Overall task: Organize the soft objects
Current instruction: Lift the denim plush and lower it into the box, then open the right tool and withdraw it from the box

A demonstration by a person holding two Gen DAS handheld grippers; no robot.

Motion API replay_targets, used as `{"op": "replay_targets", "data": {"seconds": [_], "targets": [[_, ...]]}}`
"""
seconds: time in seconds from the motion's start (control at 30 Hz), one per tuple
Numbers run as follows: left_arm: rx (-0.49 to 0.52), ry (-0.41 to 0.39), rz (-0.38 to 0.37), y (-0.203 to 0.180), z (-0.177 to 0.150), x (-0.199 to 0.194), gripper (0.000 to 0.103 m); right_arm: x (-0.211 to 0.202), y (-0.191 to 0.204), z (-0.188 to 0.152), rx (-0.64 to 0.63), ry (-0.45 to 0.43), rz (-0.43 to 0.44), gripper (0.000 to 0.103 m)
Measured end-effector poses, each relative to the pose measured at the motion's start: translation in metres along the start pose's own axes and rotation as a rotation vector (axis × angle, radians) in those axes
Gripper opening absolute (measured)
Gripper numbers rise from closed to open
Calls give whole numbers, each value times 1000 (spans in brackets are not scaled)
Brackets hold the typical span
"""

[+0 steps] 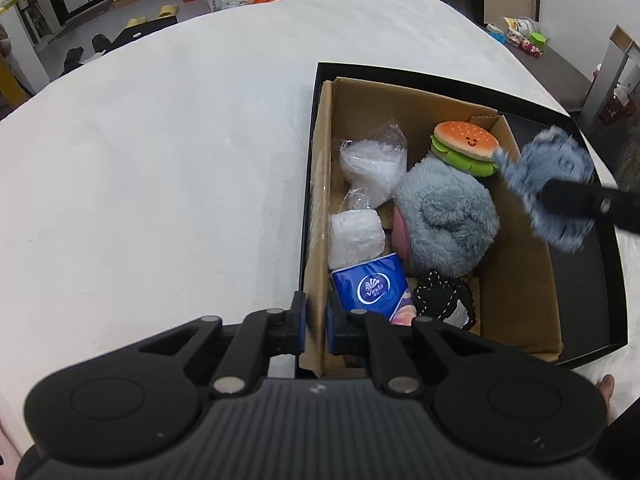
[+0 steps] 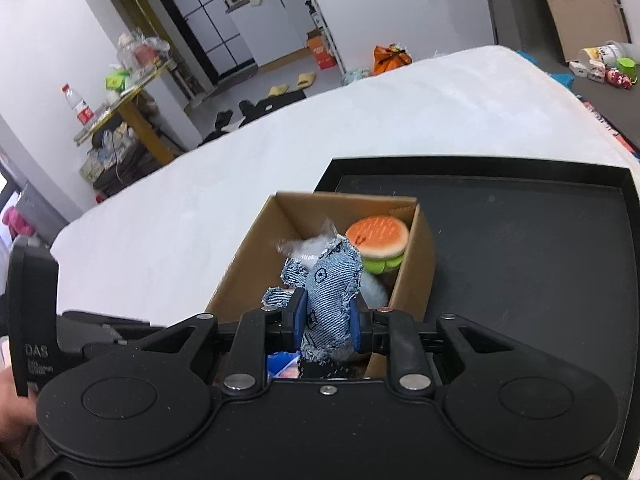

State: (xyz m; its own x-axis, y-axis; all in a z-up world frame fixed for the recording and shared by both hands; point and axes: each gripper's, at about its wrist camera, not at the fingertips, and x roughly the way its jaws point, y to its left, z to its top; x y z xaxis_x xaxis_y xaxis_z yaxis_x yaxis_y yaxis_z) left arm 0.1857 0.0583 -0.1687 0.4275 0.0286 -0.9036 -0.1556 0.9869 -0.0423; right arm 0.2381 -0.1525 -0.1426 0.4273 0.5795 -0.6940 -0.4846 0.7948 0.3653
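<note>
My left gripper (image 1: 316,322) is clamped on the near left wall of the cardboard box (image 1: 516,264), its blue pads pinching the corrugated edge from both sides. My right gripper (image 2: 327,322) is closed on a denim toy (image 2: 326,296), a frayed, stitched scrap of blue cloth with small printed marks; I see it hanging above the box's right side, blurred in the left view (image 1: 548,168). The box sits in a shallow black tray (image 2: 520,260) with a raised rim, on a white, softly napped bed (image 1: 160,152). Inside the box, along the left wall, lie a crinkled clear plastic bag (image 1: 372,160) of white stuff, a white roll (image 1: 356,238) in film, and a glossy blue tissue pack (image 1: 372,286). At the box's middle is a fuzzy grey-blue plush (image 1: 444,224), rounded, with a pink patch at its left edge. Toward the far right corner a burger plush (image 1: 466,146) leans, orange bun with a stitched smile and scalloped green lettuce. At the near side lies a black fabric piece (image 1: 444,300) with white running stitches.
</note>
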Motion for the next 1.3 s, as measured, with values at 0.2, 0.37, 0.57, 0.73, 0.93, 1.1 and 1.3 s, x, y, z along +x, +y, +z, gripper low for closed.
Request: {"op": "replay_targets", "data": {"seconds": [0.2,0.37,0.57,0.73,0.93,1.1,1.3], "targets": [[-16,-9,-30,7,-2,0,9,2,15,-10,-35,33,3,22],[-38,-11,-52,12,-2,1,9,4,22,-16,-47,62,-30,51],[-41,-3,-74,12,0,-3,10,-7,33,-19,-40,53,-79,59],[-48,-19,-89,13,3,-19,12,-19,40,-20,-11,50,-97,59],[-57,-23,-105,12,3,-35,15,-27,38,-26,48,51,-119,67],[-38,-34,-122,7,3,-53,24,-37,36,-32,87,39,-145,76],[-21,-57,-133,-3,1,-77,44,-58,37,-31,99,5,-172,94]]}}
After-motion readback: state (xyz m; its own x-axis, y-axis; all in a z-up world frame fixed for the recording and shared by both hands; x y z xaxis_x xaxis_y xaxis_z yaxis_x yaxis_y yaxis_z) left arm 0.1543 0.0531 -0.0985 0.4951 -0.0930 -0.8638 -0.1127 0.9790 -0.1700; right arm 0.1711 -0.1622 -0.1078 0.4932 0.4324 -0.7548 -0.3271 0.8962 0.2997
